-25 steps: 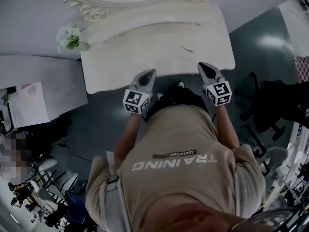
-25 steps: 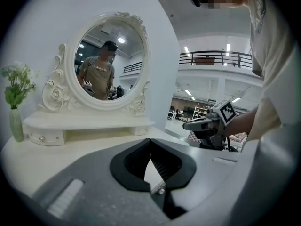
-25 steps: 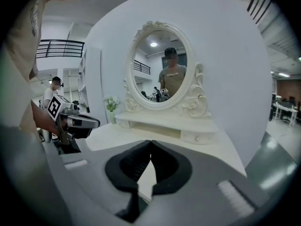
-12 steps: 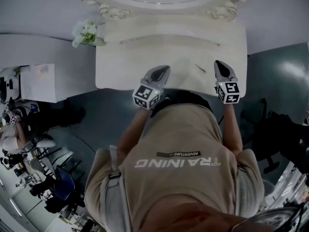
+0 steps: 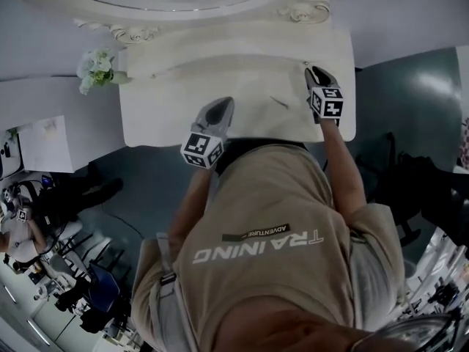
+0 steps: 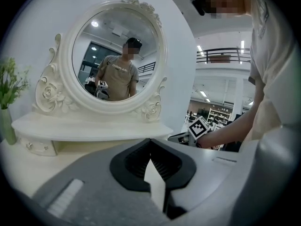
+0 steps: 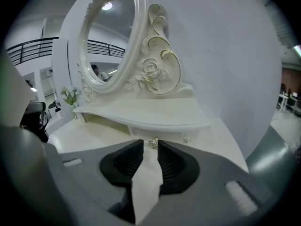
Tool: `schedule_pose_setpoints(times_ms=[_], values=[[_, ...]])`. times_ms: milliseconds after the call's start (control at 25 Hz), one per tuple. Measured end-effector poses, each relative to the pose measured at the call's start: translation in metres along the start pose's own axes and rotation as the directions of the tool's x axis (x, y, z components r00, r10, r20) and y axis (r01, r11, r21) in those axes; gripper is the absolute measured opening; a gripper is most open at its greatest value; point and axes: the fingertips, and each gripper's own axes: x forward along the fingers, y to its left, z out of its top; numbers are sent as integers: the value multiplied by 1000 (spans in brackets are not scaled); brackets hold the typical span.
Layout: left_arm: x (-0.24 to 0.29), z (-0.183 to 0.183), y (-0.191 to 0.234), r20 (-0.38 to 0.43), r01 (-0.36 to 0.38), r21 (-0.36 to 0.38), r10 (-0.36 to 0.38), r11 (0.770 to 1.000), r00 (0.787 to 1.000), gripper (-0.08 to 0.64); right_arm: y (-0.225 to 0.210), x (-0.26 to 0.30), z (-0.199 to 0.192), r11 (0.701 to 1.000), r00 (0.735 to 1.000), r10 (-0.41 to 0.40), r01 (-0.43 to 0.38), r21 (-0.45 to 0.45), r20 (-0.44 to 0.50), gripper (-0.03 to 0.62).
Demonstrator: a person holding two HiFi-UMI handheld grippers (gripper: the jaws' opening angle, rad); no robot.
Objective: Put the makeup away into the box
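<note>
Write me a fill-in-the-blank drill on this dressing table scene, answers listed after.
1. In the head view, the vase of flowers stands at the ___ end of the dressing table.
2. The oval mirror reflects a ___ in a tan T-shirt.
3. The jaws of the left claw are ___, nothing between them.
4. The right claw points at the ___ of a small drawer.
Answers: left; person; shut; knob.
Note: the right claw's jaws have just been opening, holding nothing.
</note>
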Motion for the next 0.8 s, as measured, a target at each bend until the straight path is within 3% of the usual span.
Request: schedule_pose_setpoints(times_ms=[240,560,800], values=[[2,0,9,-9,-20,-3,20,1000,1000,3,1,35,-11,1000,998,-29,30,6,-61,150],[0,-9,15,-18,-43,-34,43,998,999,3,-20,41,-7,979,982,-189,190,68,-29,103],[-22,-4,28,-2,-42,-25,42,999,999,3,-7,37,-5,984,986,-163,165,64,-46,101]])
